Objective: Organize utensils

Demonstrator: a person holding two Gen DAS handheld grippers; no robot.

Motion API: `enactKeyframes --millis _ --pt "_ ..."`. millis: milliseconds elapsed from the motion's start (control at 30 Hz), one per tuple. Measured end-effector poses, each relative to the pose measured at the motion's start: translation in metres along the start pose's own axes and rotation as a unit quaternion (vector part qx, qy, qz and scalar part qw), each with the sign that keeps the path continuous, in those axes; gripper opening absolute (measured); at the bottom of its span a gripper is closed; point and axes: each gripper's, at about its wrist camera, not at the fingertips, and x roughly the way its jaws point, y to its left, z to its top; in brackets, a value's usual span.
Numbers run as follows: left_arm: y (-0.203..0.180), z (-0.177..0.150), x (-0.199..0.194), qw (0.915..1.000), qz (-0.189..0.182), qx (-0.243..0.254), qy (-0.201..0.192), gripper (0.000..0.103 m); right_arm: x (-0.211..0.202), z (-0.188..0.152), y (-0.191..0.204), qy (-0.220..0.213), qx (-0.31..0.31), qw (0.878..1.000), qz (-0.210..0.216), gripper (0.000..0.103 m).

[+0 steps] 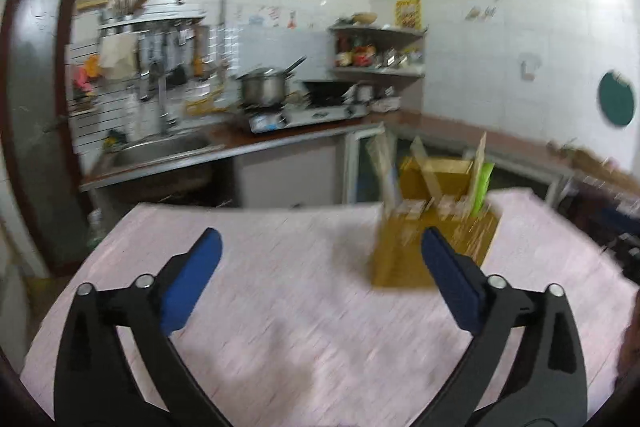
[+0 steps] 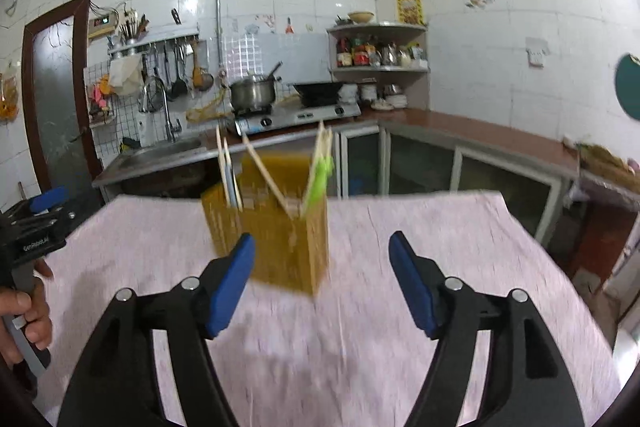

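A yellow-brown utensil holder (image 1: 404, 259) stands on the pink tablecloth (image 1: 280, 291), blurred by motion. It also shows in the right wrist view (image 2: 280, 239). Wooden sticks (image 2: 266, 173) and a green utensil (image 2: 320, 179) stand upright in it; the green utensil also shows in the left wrist view (image 1: 482, 187). My left gripper (image 1: 320, 247) is open and empty, with the holder just behind its right finger. My right gripper (image 2: 322, 251) is open and empty, with the holder between and beyond its fingertips. The left gripper in a hand also shows at the left edge of the right wrist view (image 2: 36, 227).
Behind the table runs a kitchen counter with a sink (image 2: 160, 151), a gas stove (image 2: 296, 115) with a steel pot (image 2: 252, 93) and a wok (image 2: 318, 93). A corner shelf (image 2: 378, 47) holds jars. Glass-door cabinets (image 2: 420, 163) stand at the right.
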Motion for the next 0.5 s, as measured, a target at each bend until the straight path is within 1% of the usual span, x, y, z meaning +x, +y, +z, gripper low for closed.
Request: enactKeyframes --millis 33,100,200,267,367,433,500 --pt "0.007 -0.016 -0.008 0.9999 0.009 -0.001 0.011 0.098 -0.006 -0.015 -0.001 0.006 -0.001 1.0 -0.005 0.069" --pt "0.019 -0.039 -0.021 0.9994 0.025 -0.006 0.021 0.098 -0.017 -0.039 -0.002 0.011 -0.002 1.0 -0.02 0.069" --pt "0.036 -0.064 -0.04 0.9985 0.046 -0.013 0.028 0.098 -0.034 -0.069 -0.001 0.012 -0.008 0.999 -0.03 0.069" --pt "0.045 -0.077 -0.055 0.9984 0.049 -0.017 0.023 0.098 -0.045 -0.081 -0.001 0.006 -0.013 0.999 -0.04 0.069" --pt "0.055 -0.092 -0.07 0.9982 0.051 -0.027 0.014 0.098 -0.059 -0.093 -0.001 -0.006 -0.012 0.999 -0.043 0.07" --pt "0.057 -0.096 -0.075 0.998 0.051 -0.036 0.011 0.098 -0.066 -0.098 0.002 -0.014 -0.022 0.999 -0.044 0.07" --pt "0.055 -0.1 -0.08 0.9981 0.051 -0.034 -0.002 0.098 -0.072 -0.104 0.002 -0.026 -0.023 0.998 -0.045 0.072"
